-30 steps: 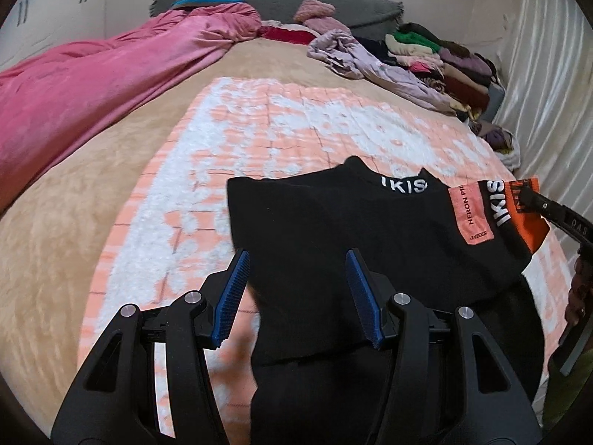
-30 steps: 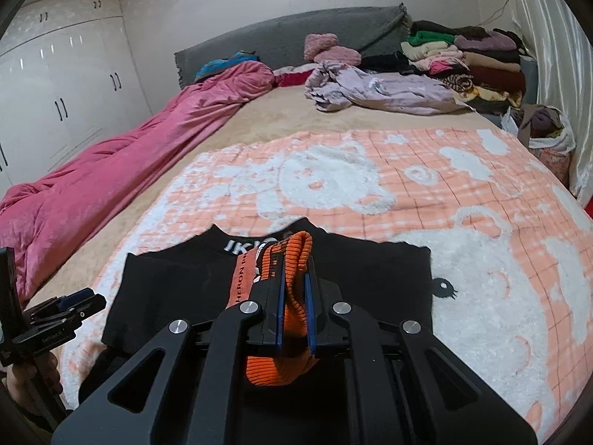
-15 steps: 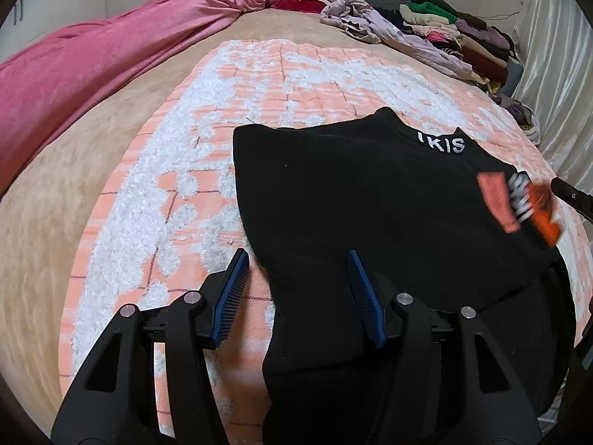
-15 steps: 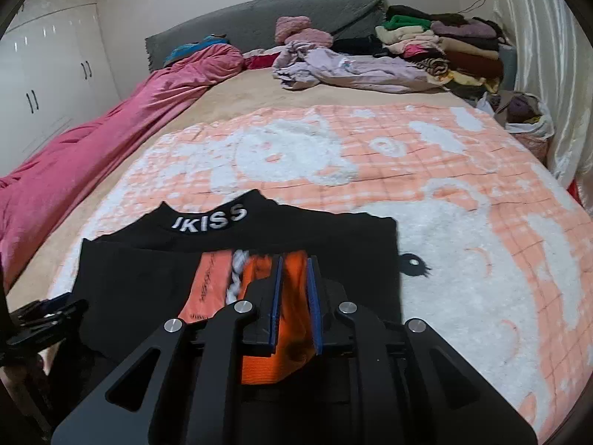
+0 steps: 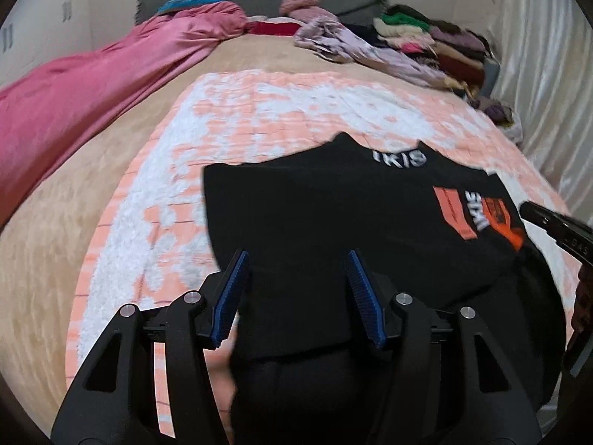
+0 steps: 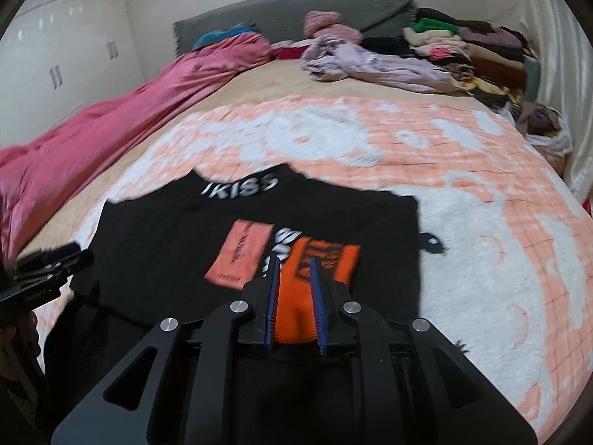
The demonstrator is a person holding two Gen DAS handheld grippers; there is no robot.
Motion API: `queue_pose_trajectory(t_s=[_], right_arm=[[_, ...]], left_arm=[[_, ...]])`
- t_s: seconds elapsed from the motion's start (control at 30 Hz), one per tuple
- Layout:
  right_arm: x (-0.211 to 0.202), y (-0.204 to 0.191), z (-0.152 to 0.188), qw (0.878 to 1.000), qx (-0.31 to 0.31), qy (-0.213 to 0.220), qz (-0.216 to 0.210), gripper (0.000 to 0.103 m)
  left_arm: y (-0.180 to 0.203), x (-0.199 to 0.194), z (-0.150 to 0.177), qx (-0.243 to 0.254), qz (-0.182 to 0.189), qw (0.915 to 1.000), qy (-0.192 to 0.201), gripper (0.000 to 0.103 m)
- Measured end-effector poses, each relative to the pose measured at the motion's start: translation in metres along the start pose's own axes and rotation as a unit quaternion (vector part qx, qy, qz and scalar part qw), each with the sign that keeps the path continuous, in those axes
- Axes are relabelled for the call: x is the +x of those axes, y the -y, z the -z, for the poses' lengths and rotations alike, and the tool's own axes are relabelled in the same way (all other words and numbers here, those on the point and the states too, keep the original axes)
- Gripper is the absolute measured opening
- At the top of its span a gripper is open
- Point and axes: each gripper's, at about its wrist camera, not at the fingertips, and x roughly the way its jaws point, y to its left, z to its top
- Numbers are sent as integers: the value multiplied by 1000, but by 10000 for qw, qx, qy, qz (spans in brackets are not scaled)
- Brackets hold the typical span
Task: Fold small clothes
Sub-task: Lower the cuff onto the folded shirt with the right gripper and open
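A small black sweater [image 5: 333,215] with a white "IKISS" collar and an orange sleeve cuff lies on the orange-and-white blanket [image 5: 259,111]. It also shows in the right wrist view [image 6: 178,244]. The sleeve is folded across the body. My right gripper [image 6: 294,278] has its jaws a little apart around the orange cuff [image 6: 318,259], which lies flat on the sweater. Its tip shows in the left wrist view [image 5: 552,226]. My left gripper [image 5: 296,285] is open over the sweater's left lower edge, holding nothing.
A pink quilt [image 5: 92,85] runs along the bed's left side. A lilac garment [image 6: 370,63] and a stack of folded clothes [image 6: 474,48] lie at the head right. A curtain [image 5: 548,74] hangs at the right. A grey headboard [image 6: 296,15] stands behind.
My right gripper lowered the orange cuff flat onto the sweater's body and its jaws have parted slightly. My left gripper stayed open and shifted a little over the left edge.
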Motion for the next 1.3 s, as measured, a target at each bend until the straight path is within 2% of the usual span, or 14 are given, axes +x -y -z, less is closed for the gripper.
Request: queue_pose_trajectory(t_s=[0.17,0.3,0.43,0.63,1.07,1.3], right_arm=[[10,-17,5,9997,-181,-141,-106,18],[14,-23,7,9994,-259,-183,-143,20],[19,-22,9,9993,-271,-228,-102,23],[39,-5,19,9982,-99,-588,80,27],[35,-4,21,9985,-54,-539,58,30],[27,-5,23,9989,-72,-473,7,40]], left_arm=[[4,17,11,58,-100,9996,-269,48],[2,19,13,48,-66,9995,-319,49],[-1,20,16,-29,3,9994,-357,49],[-1,21,17,-65,35,9993,-364,49],[-1,21,17,-71,40,9993,-364,49],[-3,15,14,-158,62,9992,-372,49]])
